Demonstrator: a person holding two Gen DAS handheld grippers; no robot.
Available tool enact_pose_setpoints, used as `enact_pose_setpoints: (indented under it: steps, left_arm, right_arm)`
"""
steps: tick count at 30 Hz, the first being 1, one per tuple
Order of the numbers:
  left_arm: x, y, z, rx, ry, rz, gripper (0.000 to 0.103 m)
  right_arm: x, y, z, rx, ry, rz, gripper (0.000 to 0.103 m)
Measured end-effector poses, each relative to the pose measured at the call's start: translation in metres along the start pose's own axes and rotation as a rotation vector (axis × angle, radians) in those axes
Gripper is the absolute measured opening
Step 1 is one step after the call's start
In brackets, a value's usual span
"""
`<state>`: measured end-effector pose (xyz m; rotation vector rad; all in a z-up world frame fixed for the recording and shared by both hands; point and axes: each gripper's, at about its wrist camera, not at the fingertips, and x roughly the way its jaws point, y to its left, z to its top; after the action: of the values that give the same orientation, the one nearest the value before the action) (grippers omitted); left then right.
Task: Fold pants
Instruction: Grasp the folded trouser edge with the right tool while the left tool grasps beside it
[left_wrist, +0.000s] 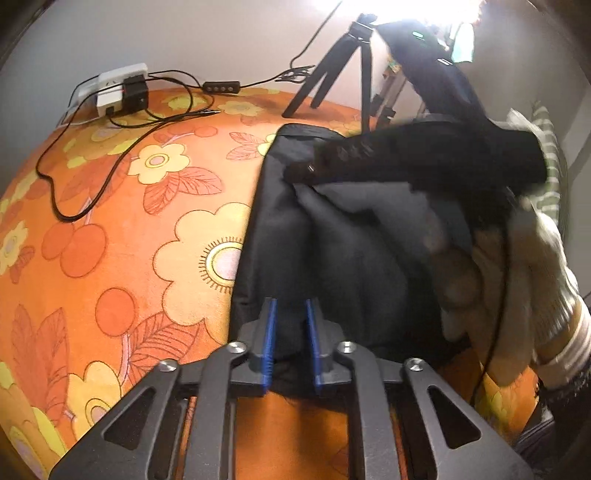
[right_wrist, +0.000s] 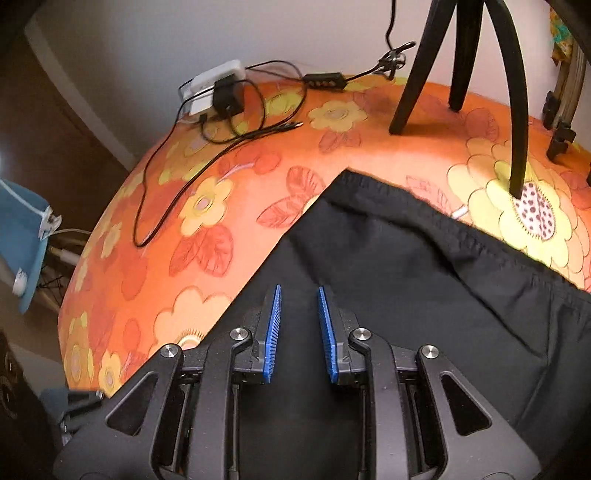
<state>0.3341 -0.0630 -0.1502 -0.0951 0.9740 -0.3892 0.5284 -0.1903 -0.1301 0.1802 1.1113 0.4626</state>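
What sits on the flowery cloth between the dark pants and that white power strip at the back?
Mostly bare cloth, crossed only by loose black cables near the power strip; nothing else before the pants. The right wrist view shows it best.

right gripper (left_wrist: 424, 162): a motion-blurred dark shape in the left wrist view; its fingers cannot be made out there.
gloved hand (left_wrist: 524, 266): blurred, running off the right edge.
pants (right_wrist: 406, 280): lower part hidden under the gripper body, right side cut by the edge.
tripod (right_wrist: 465, 66): top cut off by the upper edge.
lamp glare (left_wrist: 388, 7): washes out the tripod head behind it.
left gripper (left_wrist: 290, 332): whether cloth is pinched cannot be told.
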Motion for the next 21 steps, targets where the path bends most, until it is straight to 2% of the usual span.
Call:
enact_pose_setpoints:
  steps: [2,5,6,7,8,9,11,14,21]
  left_arm:
    - [-0.003,0.000,-0.002,0.000,-0.001,-0.001,0.025]
    - [-0.008,0.002,-0.003,0.003,-0.011,0.007,0.028]
    - [-0.009,0.004,-0.004,0.003,-0.014,0.012,0.028]
    - [-0.010,0.006,-0.004,-0.002,-0.018,0.016,0.029]
    - [-0.010,0.008,-0.004,-0.010,-0.022,0.018,0.033]
    - [-0.011,0.010,-0.004,-0.019,-0.026,0.020,0.043]
    - [-0.010,0.016,-0.004,-0.046,-0.025,0.028,0.051]
    - [-0.007,0.027,-0.006,-0.098,-0.011,0.005,0.050]
    - [-0.008,0.032,-0.007,-0.111,-0.020,-0.006,0.051]
  right_arm:
    - [0.000,-0.006,0.005,0.042,-0.013,0.007,0.020]
    - [0.000,-0.010,0.011,0.088,-0.007,0.014,0.022]
    - [-0.002,-0.009,0.012,0.096,-0.002,0.006,0.028]
    - [-0.004,-0.007,0.012,0.097,0.000,0.007,0.042]
    - [-0.007,-0.004,0.013,0.098,0.001,0.019,0.048]
    - [-0.010,-0.002,0.013,0.099,0.000,0.033,0.054]
    - [-0.013,0.006,0.013,0.090,0.012,0.055,0.054]
    - [-0.009,0.017,0.013,0.077,0.057,0.021,0.054]
    - [0.005,0.034,0.014,0.060,0.095,-0.085,0.054]
